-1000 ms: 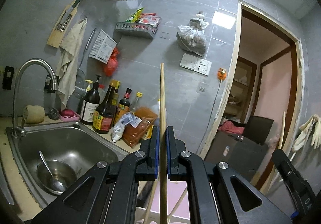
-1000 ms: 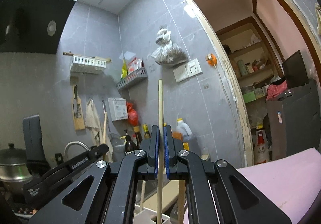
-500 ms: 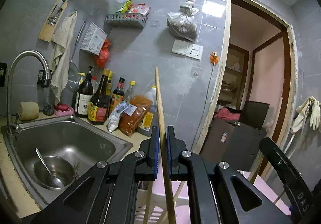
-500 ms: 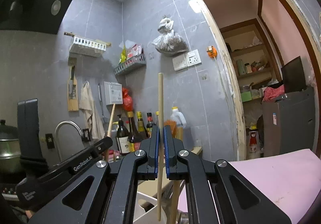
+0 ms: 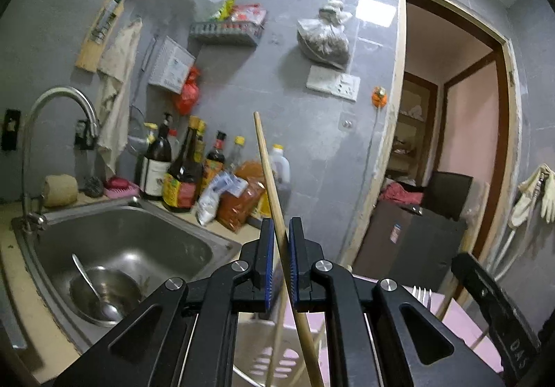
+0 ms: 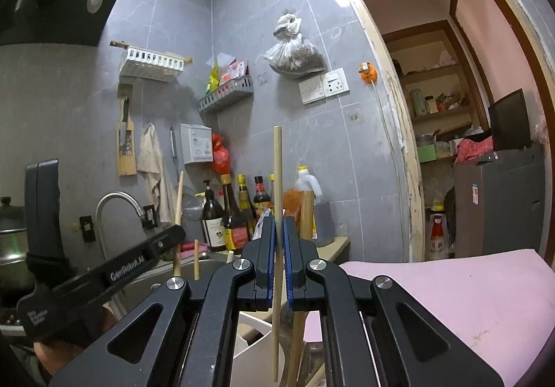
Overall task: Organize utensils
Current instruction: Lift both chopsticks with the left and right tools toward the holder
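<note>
L chopstick [image 5: 274,199]: wooden, clamped in left gripper [image 5: 280,250], tilted, top leaning left; lower end runs down toward pale slotted utensil holder [image 5: 256,352] below.
R chopstick [image 6: 276,213]: upright, pinched tight in right gripper [image 6: 276,248]; tip hangs over white holder [image 6: 253,345], other sticks already in it.
Step, my guess: drop both sticks into holder.
How: straighten L stick first, lower till tips are inside rim, then let go; keep the 2 grippers from bumping.
Around: sink [image 5: 138,241] w/ steel bowl [image 5: 100,293] to the left, sauce bottles [image 5: 180,178] behind, pink mat [image 6: 451,289] to the right.
</note>
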Demonstrator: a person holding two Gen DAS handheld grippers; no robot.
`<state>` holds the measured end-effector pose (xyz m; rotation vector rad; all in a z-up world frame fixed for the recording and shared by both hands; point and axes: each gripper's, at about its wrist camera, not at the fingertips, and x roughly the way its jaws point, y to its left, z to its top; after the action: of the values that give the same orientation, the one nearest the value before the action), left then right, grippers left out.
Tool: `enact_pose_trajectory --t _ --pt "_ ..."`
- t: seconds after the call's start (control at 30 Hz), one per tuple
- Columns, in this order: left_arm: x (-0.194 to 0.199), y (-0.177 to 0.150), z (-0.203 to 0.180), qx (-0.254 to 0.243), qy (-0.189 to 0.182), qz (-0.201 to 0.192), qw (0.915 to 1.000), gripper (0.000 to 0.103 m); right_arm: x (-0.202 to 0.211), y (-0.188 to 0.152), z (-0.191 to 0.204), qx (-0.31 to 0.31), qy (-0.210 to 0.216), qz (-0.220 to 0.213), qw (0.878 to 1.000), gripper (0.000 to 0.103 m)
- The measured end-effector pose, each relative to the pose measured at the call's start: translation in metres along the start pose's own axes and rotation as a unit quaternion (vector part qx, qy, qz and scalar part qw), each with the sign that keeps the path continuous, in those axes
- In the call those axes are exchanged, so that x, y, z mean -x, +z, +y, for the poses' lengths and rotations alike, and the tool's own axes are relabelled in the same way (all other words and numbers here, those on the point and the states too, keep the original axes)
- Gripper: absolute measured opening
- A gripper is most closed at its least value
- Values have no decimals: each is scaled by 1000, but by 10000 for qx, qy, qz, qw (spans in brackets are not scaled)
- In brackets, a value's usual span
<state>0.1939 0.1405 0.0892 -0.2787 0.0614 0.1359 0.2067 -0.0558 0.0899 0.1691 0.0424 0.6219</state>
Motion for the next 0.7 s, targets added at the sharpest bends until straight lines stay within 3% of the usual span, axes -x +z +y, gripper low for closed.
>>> enact_pose_trajectory --t 0.3,0.7 --pt "14 31 5 -46 260 -577 9980 4 0 -2 0 -19 25 -4 10000 3" --pt "-1 12 -1 -189 120 119 9997 4 -4 -6 -1 -59 35 156 9999 3"
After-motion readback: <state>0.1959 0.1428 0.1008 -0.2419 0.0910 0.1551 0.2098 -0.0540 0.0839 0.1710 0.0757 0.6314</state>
